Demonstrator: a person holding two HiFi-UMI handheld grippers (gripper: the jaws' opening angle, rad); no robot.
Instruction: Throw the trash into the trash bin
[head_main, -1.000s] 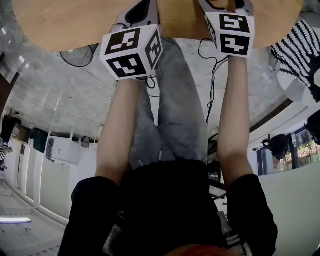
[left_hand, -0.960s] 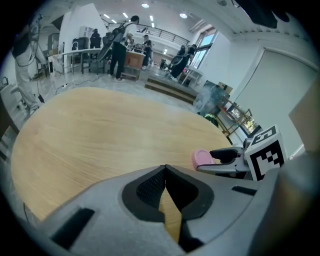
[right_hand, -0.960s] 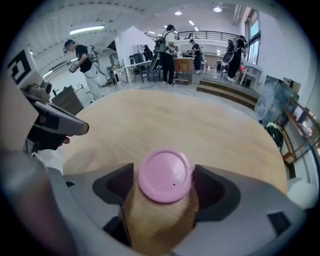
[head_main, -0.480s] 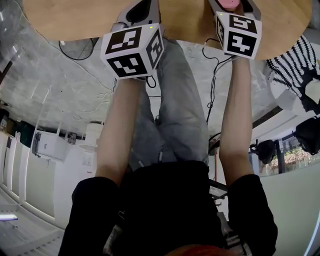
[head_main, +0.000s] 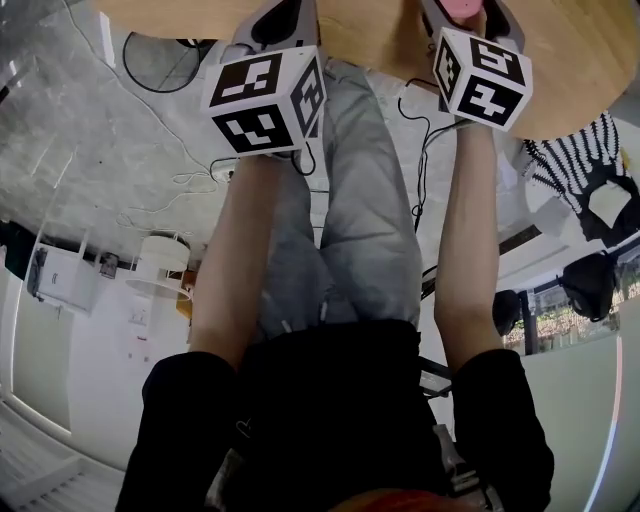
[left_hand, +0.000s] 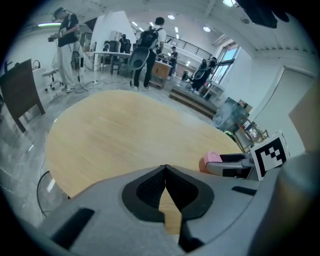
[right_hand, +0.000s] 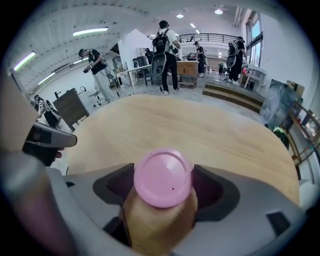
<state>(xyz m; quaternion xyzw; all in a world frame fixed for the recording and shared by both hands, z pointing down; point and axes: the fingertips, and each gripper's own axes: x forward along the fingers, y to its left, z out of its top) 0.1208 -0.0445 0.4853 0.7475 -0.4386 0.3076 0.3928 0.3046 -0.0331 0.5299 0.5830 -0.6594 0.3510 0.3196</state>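
A round wooden table (left_hand: 125, 135) is filling the middle of both gripper views, and in the head view its edge is running along the top of the frame. Below that edge, your grey trousers (head_main: 350, 220) are showing in the centre of the head view, with your bare forearms (head_main: 235, 260) reaching up on either side to the two tools. Behind the table, people (left_hand: 142, 50) with backpacks are standing in the upper part of the left gripper view.

You are holding the left gripper (left_hand: 165, 172) over the near edge of the table, at the bottom centre of its own view. Its jaws are pressing together at the tips with nothing between them.

The right gripper (right_hand: 163, 190) is sitting at the bottom centre of its view, and its jaws are pinching a tan paper cup (right_hand: 157, 225) from both sides, above the table's near edge. The cup's round pink lid (right_hand: 162, 176) is turning its flat top toward that camera, with the tan body below it in the frame. The same lid is peeking out at the right of the left gripper view.
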